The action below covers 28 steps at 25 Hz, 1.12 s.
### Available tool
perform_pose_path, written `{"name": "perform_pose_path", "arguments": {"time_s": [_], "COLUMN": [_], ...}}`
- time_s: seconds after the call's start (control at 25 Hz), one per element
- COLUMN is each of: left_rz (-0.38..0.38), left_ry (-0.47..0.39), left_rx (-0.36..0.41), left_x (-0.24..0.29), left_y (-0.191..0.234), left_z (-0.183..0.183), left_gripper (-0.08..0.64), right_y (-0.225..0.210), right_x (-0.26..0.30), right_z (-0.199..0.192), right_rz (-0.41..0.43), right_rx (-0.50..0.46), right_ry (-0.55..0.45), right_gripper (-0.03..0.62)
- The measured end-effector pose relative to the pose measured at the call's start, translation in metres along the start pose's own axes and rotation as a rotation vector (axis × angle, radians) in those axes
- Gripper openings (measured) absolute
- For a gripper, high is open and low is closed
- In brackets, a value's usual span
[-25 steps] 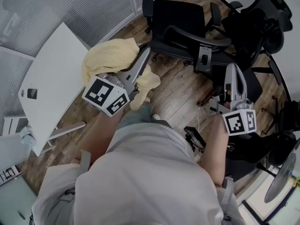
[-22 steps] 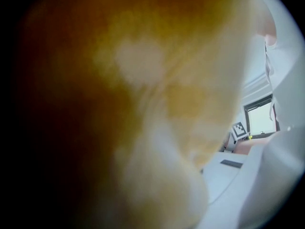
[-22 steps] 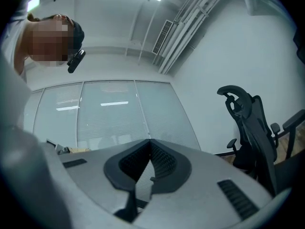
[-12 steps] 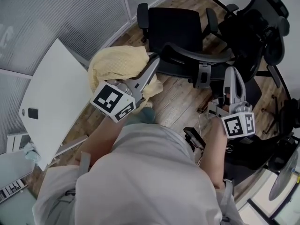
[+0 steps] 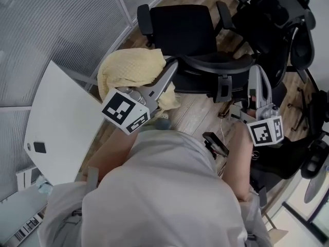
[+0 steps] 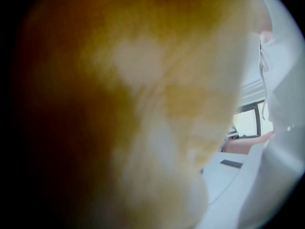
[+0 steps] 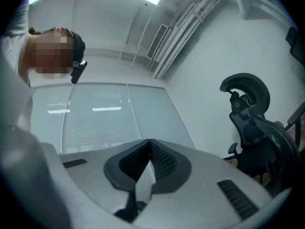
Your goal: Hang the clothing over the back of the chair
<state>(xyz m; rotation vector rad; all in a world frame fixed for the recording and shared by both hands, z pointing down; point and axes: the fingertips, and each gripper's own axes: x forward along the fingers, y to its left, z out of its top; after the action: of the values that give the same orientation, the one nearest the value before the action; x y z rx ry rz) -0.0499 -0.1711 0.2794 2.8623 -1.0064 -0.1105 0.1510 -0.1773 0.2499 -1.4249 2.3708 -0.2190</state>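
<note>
Ribbed glass panels line the far left above a wood-plank floor, and one white table [image 5: 61,122] angles out from them with a small dark square [image 5: 38,147] lying flat on its top. Just right of the table hangs the single piece of yellow clothing [image 5: 131,71], bunched into a rounded heap with no clear long axis; most of it bulges to the left of the jaw tips and one lobe droops below them. The left gripper [image 5: 169,68] points toward the far right with its jaws narrow and clamped on that cloth, which fills nearly all of the left gripper view [image 6: 143,104]. Its cube shows black-and-white square markers, no readable writing. Right beside the cloth stands one black office chair [image 5: 180,27], its curved backrest [image 5: 216,63] nearest the person and its seat facing away. Further right, the right gripper [image 5: 255,72] points away from the person, jaws pressed together with nothing held [image 7: 148,147]. At least two more black chairs [image 5: 277,30] crowd the far right.
</note>
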Motion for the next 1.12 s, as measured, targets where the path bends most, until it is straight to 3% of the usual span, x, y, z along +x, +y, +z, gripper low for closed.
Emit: {"name": "perform_pose_path", "arguments": {"time_s": [0.56, 1.0, 1.12], "left_rz": [-0.136, -0.121, -0.104], "left_ry": [0.006, 0.023, 0.027], "left_rx": [-0.029, -0.033, -0.037], "left_x": [0.019, 0.025, 0.027], "left_y": [0.025, 0.03, 0.03], "left_z": [-0.007, -0.009, -0.009], "left_gripper": [0.035, 0.035, 0.035], "right_y": [0.002, 0.0, 0.002], "right_x": [0.037, 0.053, 0.058], "right_z": [-0.017, -0.019, -0.014], "right_rz": [0.007, 0.04, 0.064], "right_rx": [0.02, 0.02, -0.021], "right_ry": [-0.031, -0.007, -0.011], "right_gripper": [0.021, 0.021, 0.021]}}
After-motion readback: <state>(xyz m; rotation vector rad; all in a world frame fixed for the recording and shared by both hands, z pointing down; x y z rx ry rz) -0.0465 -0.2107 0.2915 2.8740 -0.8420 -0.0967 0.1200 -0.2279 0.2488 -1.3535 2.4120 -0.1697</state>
